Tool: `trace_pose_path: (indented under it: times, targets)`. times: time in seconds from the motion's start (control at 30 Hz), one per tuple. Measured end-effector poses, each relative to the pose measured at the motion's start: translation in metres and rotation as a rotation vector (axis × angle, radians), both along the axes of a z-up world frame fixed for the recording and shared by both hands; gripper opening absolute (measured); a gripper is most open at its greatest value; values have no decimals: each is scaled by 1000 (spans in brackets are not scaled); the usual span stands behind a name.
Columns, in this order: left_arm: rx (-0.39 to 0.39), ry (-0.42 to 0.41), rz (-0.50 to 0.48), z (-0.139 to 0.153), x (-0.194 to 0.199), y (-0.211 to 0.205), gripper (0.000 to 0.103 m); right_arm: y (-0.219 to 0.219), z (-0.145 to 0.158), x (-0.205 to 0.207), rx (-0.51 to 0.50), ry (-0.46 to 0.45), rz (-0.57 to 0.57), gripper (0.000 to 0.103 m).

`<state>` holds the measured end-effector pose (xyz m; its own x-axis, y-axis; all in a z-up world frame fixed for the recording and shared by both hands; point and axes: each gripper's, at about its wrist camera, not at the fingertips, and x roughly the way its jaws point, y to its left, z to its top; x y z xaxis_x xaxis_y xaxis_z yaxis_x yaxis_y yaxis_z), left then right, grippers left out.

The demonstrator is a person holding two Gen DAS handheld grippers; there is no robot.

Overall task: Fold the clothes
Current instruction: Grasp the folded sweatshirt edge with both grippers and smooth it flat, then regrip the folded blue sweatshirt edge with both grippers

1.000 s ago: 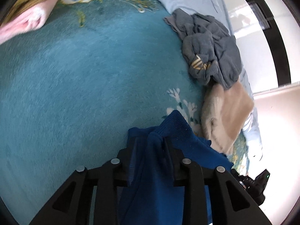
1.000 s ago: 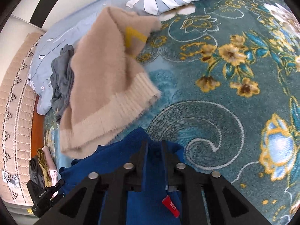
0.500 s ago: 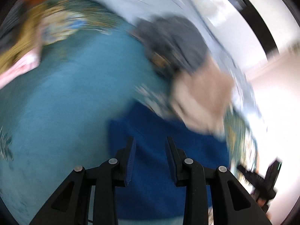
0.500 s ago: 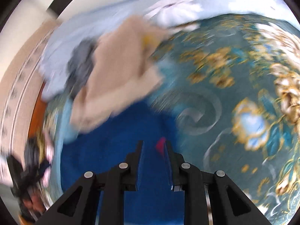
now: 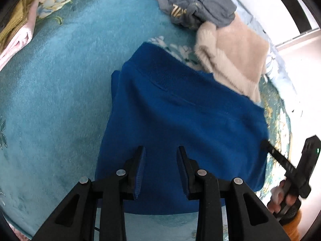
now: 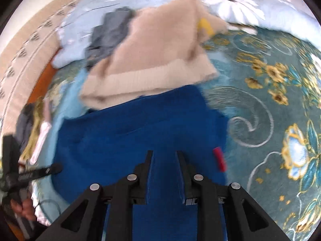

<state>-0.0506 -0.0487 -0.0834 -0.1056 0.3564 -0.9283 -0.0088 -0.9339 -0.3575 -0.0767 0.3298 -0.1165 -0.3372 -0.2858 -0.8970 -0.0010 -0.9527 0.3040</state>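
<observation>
A bed covered by a teal floral blanket (image 5: pixel 50 92) fills both views, with a pale blue quilt (image 6: pixel 270 14) bunched along its far edge. In the left wrist view the blue sweater (image 5: pixel 180 120) is now seen spread flat on the blanket, where a second ago a bunched fold of it was pinched between the fingers; the left gripper (image 5: pixel 160 170) has been lifted clear and its fingers stand partly open with nothing between them. Beyond the sweater a beige sweater (image 5: pixel 234 54) overlaps its far edge, and a grey garment (image 5: pixel 196 2) lies further back; folded pink and yellow cloth (image 5: pixel 18 32) sits at the far left. In the right wrist view the same release is shown: the right gripper (image 6: pixel 164 168) hangs above the blue sweater, its fingers narrowly parted and empty, and the red tag (image 6: pixel 219 159), earlier beside the fingers, now lies out on the knit. A fold appears to have been laid down and let go, so smoothing or a further fold is probably next.
</observation>
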Motion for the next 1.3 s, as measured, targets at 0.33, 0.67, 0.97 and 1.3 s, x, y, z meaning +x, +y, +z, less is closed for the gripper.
trace_pose_path:
  times: [0.33,0.67,0.97,1.3]
  targets:
    - [-47,-14,-38,-15,-6,4,33,9,-2,-7,27,-26,-82,22]
    - [3,-35,-1,-21,-12,-6,32,-4,-14,32,-24,-53,-8,20]
    - [63,-43,32,-24,-18,-17,32,5,-12,32,-111,-72,-84,20]
    - [232,127,319,21,-14,-109,35,45,28,31,-181,12,-131,22]
